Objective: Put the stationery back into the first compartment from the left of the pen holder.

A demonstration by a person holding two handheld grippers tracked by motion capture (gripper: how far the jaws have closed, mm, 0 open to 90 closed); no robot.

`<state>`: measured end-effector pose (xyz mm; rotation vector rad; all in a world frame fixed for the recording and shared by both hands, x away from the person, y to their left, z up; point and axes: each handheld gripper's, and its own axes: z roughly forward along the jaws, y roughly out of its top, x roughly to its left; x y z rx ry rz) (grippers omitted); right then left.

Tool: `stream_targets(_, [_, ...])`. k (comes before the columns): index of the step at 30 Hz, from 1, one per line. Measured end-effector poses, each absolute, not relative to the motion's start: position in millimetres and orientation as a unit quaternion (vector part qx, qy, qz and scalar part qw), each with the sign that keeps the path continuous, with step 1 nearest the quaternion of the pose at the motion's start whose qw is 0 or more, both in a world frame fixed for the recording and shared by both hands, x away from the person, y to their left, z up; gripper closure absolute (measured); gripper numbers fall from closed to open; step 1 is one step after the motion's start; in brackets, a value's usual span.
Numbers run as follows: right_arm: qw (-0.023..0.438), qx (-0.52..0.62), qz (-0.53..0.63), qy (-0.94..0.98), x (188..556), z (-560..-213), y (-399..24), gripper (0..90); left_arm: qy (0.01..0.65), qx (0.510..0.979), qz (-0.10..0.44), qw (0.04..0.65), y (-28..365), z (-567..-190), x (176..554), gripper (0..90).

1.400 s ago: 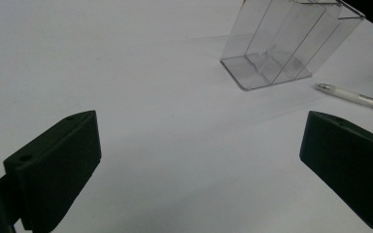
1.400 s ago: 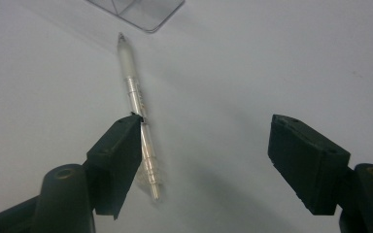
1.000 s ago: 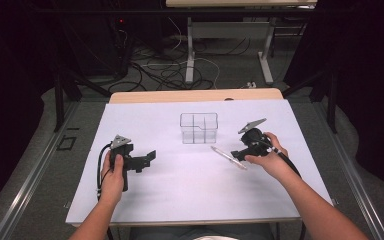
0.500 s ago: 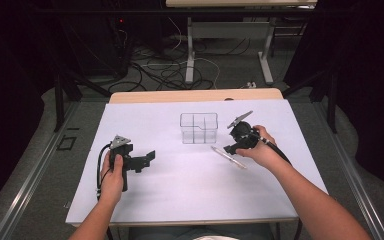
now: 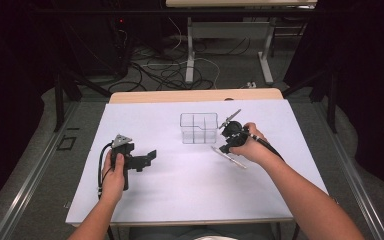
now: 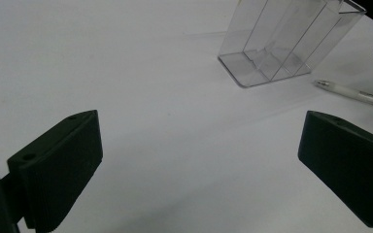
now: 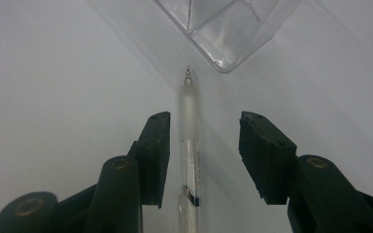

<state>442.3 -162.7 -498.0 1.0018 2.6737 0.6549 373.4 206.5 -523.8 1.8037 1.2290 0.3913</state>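
Observation:
A translucent white pen (image 5: 230,157) lies on the white table cover just right of a clear box with compartments (image 5: 199,128). My right gripper (image 5: 223,147) is down over the pen. In the right gripper view the pen (image 7: 190,141) runs lengthwise between the jaws, its tip toward a corner of the box (image 7: 223,24). It lies close beside the left pad, with a gap to the right pad. The right gripper (image 7: 205,124) is open, and its jaws have just been closing. My left gripper (image 5: 152,156) rests open on the left of the table, nothing between its jaws (image 6: 199,165).
The white cover (image 5: 180,190) spans the table, with a strip of bare wood (image 5: 195,95) at the far edge. In the left gripper view the box (image 6: 286,43) and the pen (image 6: 354,93) lie ahead to the right. Table legs and cables are on the floor beyond.
My right hand has moved left toward the clear box and come down over the pen. The left hand and its gripper have stayed where they were.

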Motion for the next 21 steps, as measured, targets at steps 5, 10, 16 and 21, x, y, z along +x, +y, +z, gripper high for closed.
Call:
stream_targets(5, [0.097,0.335,0.226,0.909,445,-501,-159,57.2,0.495,0.726,0.16,0.449,207,-524,373,2.4])
stream_targets(10, [0.084,0.338,0.206,0.914,447,-506,-154,61.3,0.498,0.725,0.16,0.448,208,-525,373,2.5])
stream_targets(16, [0.043,0.311,0.062,0.947,455,-493,-151,64.9,0.499,0.726,0.159,0.446,207,-526,373,2.7])
stream_targets(21, [0.084,0.338,0.183,0.919,452,-517,-148,69.1,0.497,0.728,0.159,0.444,207,-526,373,3.0])
